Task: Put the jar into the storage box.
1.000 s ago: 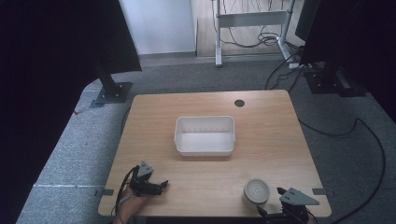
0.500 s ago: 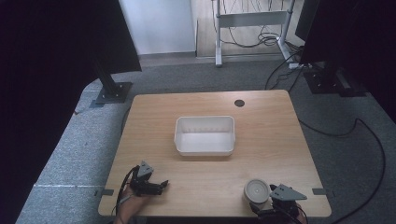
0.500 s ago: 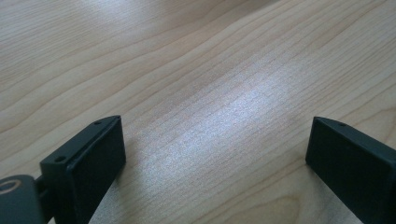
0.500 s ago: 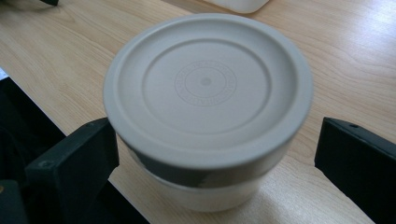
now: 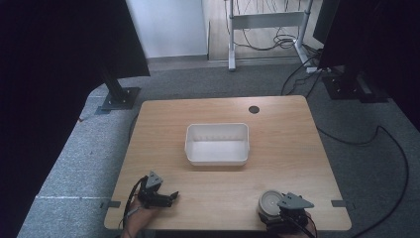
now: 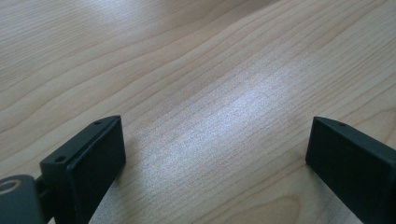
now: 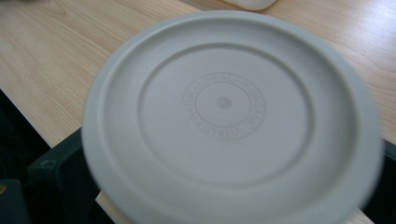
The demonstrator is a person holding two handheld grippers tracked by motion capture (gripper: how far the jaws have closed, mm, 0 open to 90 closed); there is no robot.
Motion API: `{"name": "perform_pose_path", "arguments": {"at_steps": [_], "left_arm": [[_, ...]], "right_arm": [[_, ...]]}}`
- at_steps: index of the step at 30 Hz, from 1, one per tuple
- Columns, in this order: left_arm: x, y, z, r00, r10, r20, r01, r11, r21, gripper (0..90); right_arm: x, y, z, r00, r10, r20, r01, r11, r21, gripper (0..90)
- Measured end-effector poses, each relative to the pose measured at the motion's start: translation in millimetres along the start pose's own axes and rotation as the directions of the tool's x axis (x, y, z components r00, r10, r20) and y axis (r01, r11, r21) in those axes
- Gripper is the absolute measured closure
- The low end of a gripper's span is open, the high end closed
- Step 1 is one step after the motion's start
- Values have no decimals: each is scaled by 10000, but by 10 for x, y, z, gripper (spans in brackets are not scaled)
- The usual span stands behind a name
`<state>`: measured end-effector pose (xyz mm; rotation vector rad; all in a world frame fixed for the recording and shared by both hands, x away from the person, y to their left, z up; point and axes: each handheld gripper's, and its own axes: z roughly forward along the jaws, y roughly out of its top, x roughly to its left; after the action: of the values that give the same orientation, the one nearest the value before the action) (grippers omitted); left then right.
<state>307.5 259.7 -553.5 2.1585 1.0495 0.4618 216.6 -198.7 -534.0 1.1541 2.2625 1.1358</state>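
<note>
**Two grippers at the near edge, white tub mid-worktop**

At the near right corner of the wooden worktop (image 5: 292, 148), the right gripper (image 5: 277, 214) sits over a round grey-white lid (image 5: 270, 201), its grey three-cornered plate (image 5: 295, 202) on top. In the right gripper view the lid (image 7: 233, 116) has a raised outer rim, a sunken ring and a circle of embossed lettering too blurred to read. One black finger (image 7: 60, 172) shows just below its left edge and a sliver of the other at the far right, so the fingers stand on either side of the lid; whether they press on it I cannot tell

At the near left corner the left gripper (image 5: 166, 199) lies low over the wood, held by a hand (image 5: 136, 218) that comes in from the bottom edge. In the left gripper view its fingers (image 6: 86, 161) are spread wide, with bare wood grain between them and nothing held

Farther in, near the middle of the worktop, stands a white rectangular tub (image 5: 217, 144), well apart from both grippers. Beyond it, near the far edge, is a small dark round hole (image 5: 254, 109). Behind the worktop lie grey carpet (image 5: 74, 163), black stand bases (image 5: 119, 98) and loose cables (image 5: 391, 144)
</note>
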Motion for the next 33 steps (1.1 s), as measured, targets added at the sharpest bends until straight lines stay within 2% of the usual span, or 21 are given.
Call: {"name": "perform_pose_path", "arguments": {"at_steps": [8, 13, 17, 22, 33], "left_arm": [[0, 0, 1, 10000, -2, 7, 2, 10000, -14, 44], [0, 0, 0, 10000, -1, 0, 1, 10000, 1, 44], [0, 0, 0, 10000, -1, 0, 1, 10000, 1, 44], [1, 0, 0, 10000, 3, 1, -3, 10000, 3, 44], [0, 0, 0, 10000, -2, 0, 2, 10000, 0, 44]], "right_arm": [[7, -19, 78, 9997, -204, 103, 202, 9996, 201, 90], [10, -19, 75, 9998, -166, 137, 164, 9997, 182, 95], [4, -8, 78, 9997, 79, 225, -84, 9998, 199, 96], [4, 17, 92, 9995, -34, 326, 23, 9995, 329, 96], [10, 164, 113, 9990, -239, 382, 233, 9996, 178, 96]]}}
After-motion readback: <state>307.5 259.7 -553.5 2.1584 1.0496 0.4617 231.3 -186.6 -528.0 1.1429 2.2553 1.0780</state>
